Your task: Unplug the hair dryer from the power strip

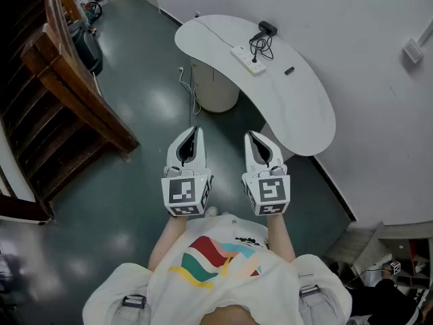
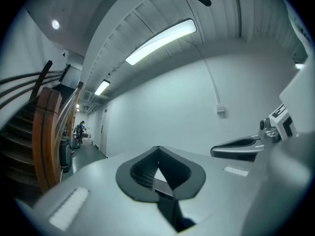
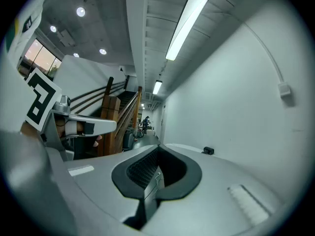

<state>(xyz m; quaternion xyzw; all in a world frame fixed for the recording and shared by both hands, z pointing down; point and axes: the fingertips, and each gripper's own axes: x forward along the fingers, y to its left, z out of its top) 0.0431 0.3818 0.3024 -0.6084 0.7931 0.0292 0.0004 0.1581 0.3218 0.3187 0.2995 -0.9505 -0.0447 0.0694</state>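
A white power strip lies on the far part of a curved white table. Just behind it sits the black hair dryer, its dark cord looped down to the strip. Both grippers hang over the floor, well short of the table and side by side. My left gripper has its jaws closed together with nothing between them. My right gripper is shut and empty too. In the right gripper view a small black thing shows on the table's top.
A small black object lies on the table right of the strip. A wooden staircase runs along the left. The table's round pedestal stands on the green floor, with a white cable beside it. A white wall bounds the right.
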